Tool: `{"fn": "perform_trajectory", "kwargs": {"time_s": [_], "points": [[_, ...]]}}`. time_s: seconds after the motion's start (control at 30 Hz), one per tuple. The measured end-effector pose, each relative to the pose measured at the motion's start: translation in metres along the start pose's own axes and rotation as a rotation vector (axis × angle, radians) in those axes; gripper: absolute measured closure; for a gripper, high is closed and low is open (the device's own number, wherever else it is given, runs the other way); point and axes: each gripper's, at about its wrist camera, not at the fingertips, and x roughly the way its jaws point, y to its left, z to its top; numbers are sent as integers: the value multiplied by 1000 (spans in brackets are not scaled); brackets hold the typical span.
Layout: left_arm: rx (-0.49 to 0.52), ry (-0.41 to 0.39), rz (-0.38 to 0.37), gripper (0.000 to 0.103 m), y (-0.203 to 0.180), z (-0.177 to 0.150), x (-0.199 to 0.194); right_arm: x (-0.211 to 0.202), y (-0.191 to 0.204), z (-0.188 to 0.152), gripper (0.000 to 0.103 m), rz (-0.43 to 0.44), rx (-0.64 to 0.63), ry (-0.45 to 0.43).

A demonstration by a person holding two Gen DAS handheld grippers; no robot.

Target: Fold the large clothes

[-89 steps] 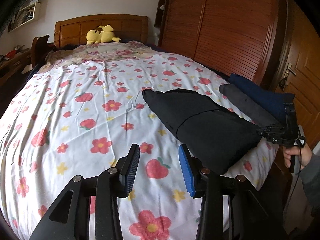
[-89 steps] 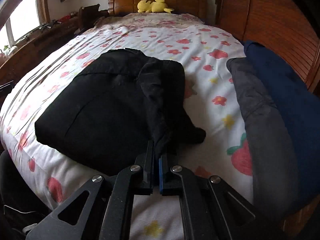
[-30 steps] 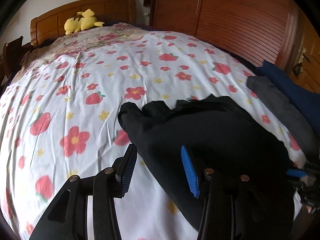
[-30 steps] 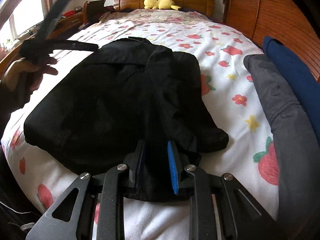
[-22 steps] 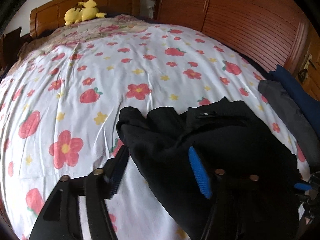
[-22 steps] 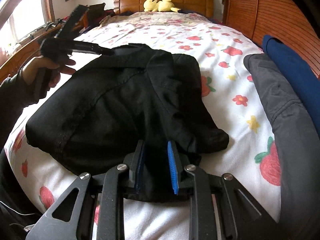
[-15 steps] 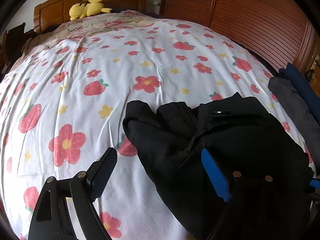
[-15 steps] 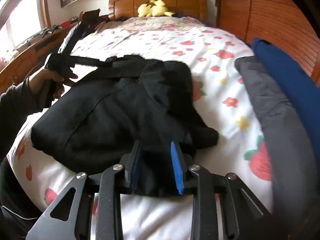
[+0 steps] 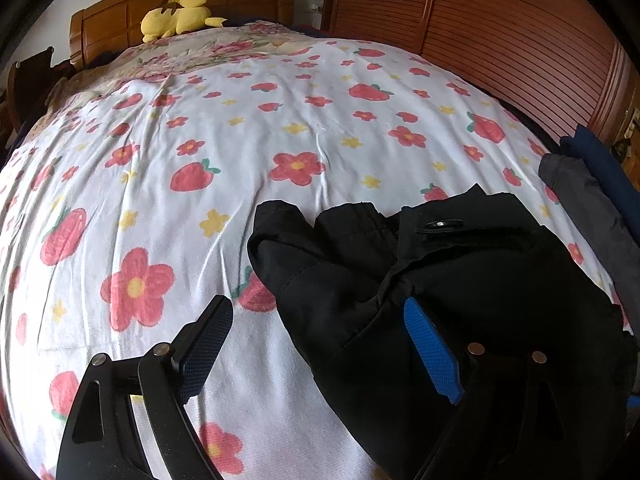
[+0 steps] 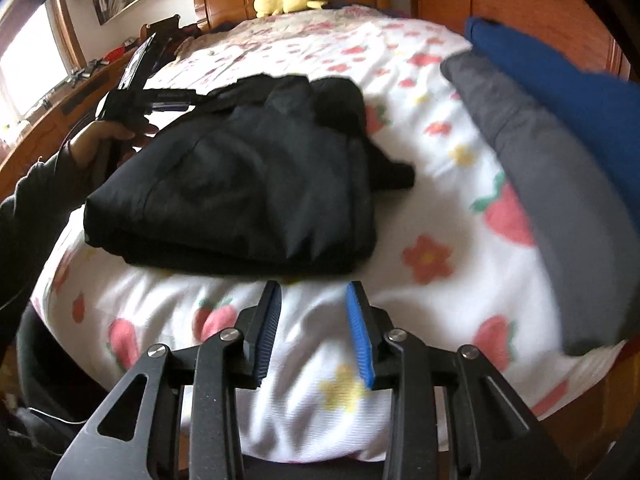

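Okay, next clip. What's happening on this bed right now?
A person with a handheld two-finger gripper in each hand is folding clothes on a strawberry-print bedsheet. The black garment lies folded in a compact bundle near the foot of the bed. The right gripper is open, clear of the bundle. The left gripper is open wide over the garment's edge. A folded grey garment and a folded navy blue garment lie alongside.

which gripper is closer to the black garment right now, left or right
Left. The left gripper is open over the black garment's edge, one finger above the fabric. The right gripper, also open, is off it, over bare bedsheet short of the near fold.
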Motion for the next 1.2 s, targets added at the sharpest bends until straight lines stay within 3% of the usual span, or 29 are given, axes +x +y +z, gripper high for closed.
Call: {"fn": "perform_trajectory", "kwargs": {"time_s": [0.33,0.53,0.7,0.77,0.8,0.87,1.03,1.2], "points": [[10,1,10,14,-3,1,-2,20,-5,15,68,-2,55,-44],[10,-9,2,14,-4,0,-1,26,-14,21,68,73,140,-64],[-13,2,-34,17,-2,1,0,33,-2,29,69,82,82,-55],[-23,6,-78,35,-1,1,0,32,4,30,81,85,47,-69],[-30,9,-100,38,-1,1,0,30,5,30,86,87,37,-82],[-21,6,-108,57,-4,1,-3,25,8,30,90,87,20,-114],[80,-22,-21,88,-17,1,-14,5,7,35,94,96,20,-199],[55,-56,-33,93,-13,0,-34,-13,6,46,95,88,-1,-265]]}}
